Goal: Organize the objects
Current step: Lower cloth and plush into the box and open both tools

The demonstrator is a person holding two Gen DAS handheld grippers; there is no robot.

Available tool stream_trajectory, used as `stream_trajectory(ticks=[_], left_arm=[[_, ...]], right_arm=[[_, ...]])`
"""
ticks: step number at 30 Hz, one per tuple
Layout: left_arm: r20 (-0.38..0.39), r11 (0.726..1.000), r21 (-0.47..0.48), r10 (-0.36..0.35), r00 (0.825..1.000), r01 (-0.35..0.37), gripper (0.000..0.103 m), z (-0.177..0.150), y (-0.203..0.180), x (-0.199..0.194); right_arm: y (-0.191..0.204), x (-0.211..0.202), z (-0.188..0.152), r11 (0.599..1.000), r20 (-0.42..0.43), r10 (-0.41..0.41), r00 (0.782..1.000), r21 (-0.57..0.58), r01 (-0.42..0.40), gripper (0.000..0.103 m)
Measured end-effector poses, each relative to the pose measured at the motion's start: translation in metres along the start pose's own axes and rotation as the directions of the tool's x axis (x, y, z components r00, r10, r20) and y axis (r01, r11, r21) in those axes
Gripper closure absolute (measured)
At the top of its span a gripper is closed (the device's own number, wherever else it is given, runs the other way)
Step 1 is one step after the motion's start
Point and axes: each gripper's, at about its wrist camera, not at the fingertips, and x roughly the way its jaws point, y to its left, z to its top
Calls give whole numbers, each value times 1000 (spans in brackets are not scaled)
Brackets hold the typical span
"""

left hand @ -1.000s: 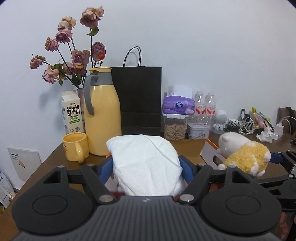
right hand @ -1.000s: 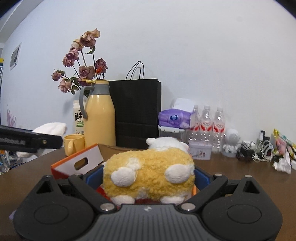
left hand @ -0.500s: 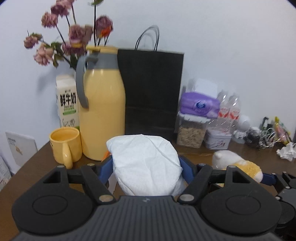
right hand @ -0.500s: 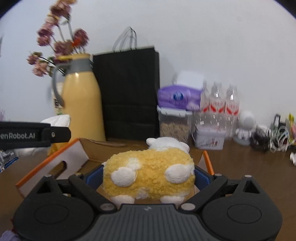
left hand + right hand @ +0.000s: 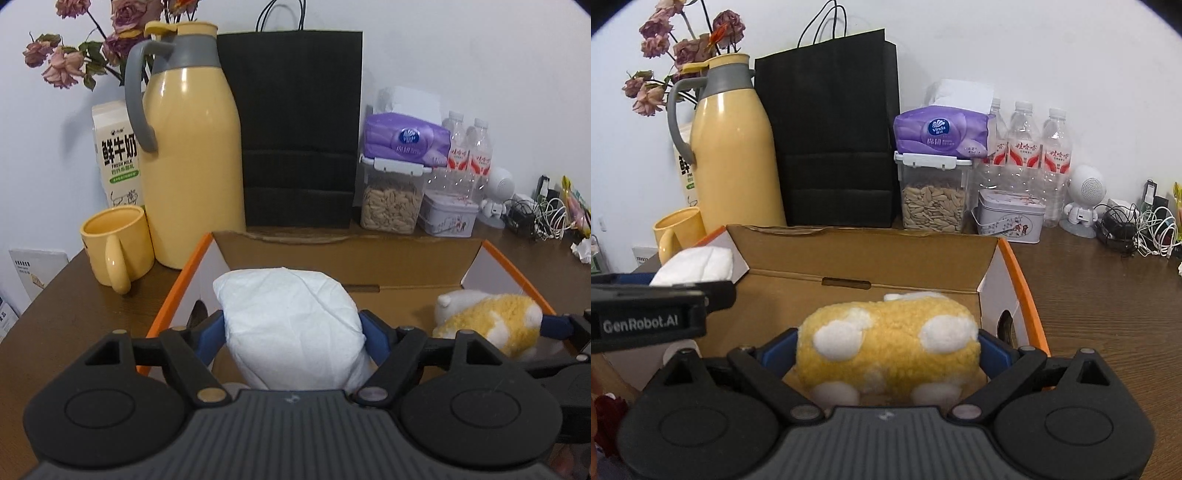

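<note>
We hold the white pack (image 5: 291,325) in our left hand-held gripper (image 5: 293,332), jaws opening, above the box (image 5: 369,258); at three o'clock our right hand-held gripper (image 5: 886,354) pinches the plush toy (image 5: 886,347) near the orange edge (image 5: 1023,284).

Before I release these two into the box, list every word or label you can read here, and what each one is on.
"鲜牛奶 FRESH MILK": milk carton.
"Vinda": purple tissue pack.
"GenRobot.AI": left gripper, its side.
Water bottles: red labels, characters too blurred.
Tin, leaflet: print too small.
</note>
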Motion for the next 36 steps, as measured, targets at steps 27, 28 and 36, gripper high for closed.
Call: stream_trajectory(ticks=[27,28,36], left_arm=[[134,1000,-20,-17,991,20,0,7,-5,-50],[145,999,-25,-26,989,30,0,8,-4,-56],[207,995,-33,-88,975,96,0,2,8,-122]], right_arm=[[0,-55,2,999,128,11,992,-32,-7,0],[0,-60,2,999,140,15,990,-30,-11,0],[-3,-124,-10,999,230,45,972,-27,-40,0]])
